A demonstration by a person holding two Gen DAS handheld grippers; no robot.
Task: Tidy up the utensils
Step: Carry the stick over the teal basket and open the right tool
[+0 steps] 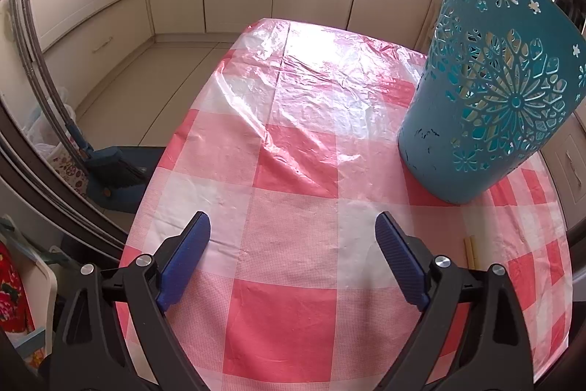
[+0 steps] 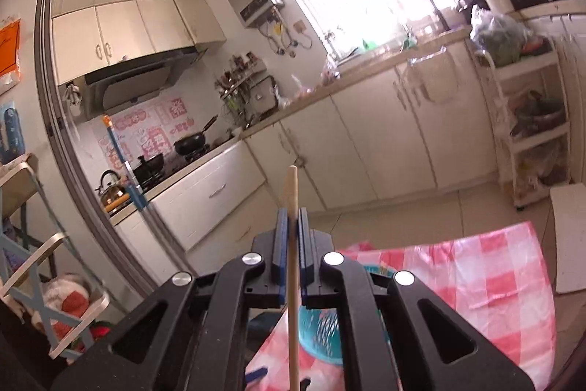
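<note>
Chopstick [image 2: 292,244] stands clamped between the blue pads of the right hand-held gripper [image 2: 292,218], raised above the counter [image 2: 494,266], with the teal basket [image 2: 318,336] below it. The left hand-held gripper [image 1: 293,237] hangs spread wide over the checked cloth, nothing between its fingers. Beside it lie what look like two more pale sticks [image 1: 470,250], near the basket's foot.

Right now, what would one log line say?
left tool: open, empty | right tool: shut on stick | basket: upright on table
</note>
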